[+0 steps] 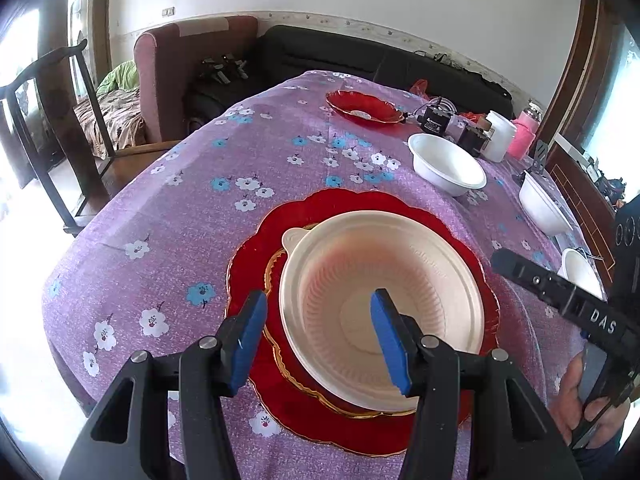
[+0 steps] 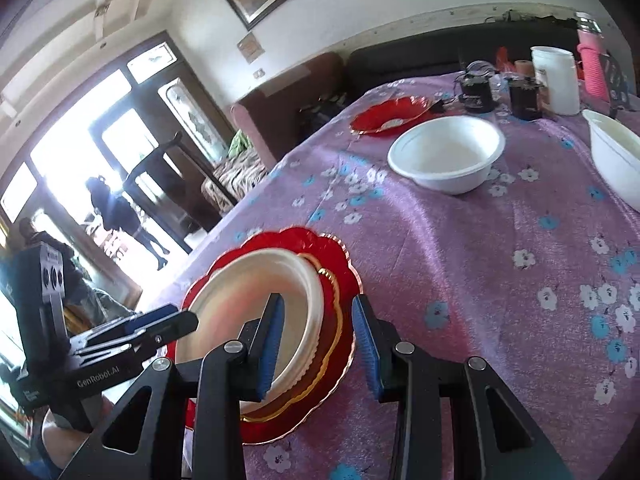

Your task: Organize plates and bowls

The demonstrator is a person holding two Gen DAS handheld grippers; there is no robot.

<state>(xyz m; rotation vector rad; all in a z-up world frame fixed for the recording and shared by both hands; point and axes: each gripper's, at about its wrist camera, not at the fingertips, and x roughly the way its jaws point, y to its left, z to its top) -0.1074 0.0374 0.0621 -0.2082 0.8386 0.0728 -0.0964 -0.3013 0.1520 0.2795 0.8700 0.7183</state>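
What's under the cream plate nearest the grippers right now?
The cream plate lies on a stack of red scalloped plates: a smaller gold-rimmed one on a larger one, on the purple tablecloth. Their centres are covered, so any further plate beneath cannot be seen.

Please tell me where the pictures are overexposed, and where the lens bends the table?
Left wrist view: the window side at the far left is blown out white, and the tablecloth bulges like a dome. Right wrist view: the doorway glares white, people there are only silhouettes, and the table tilts steeply.
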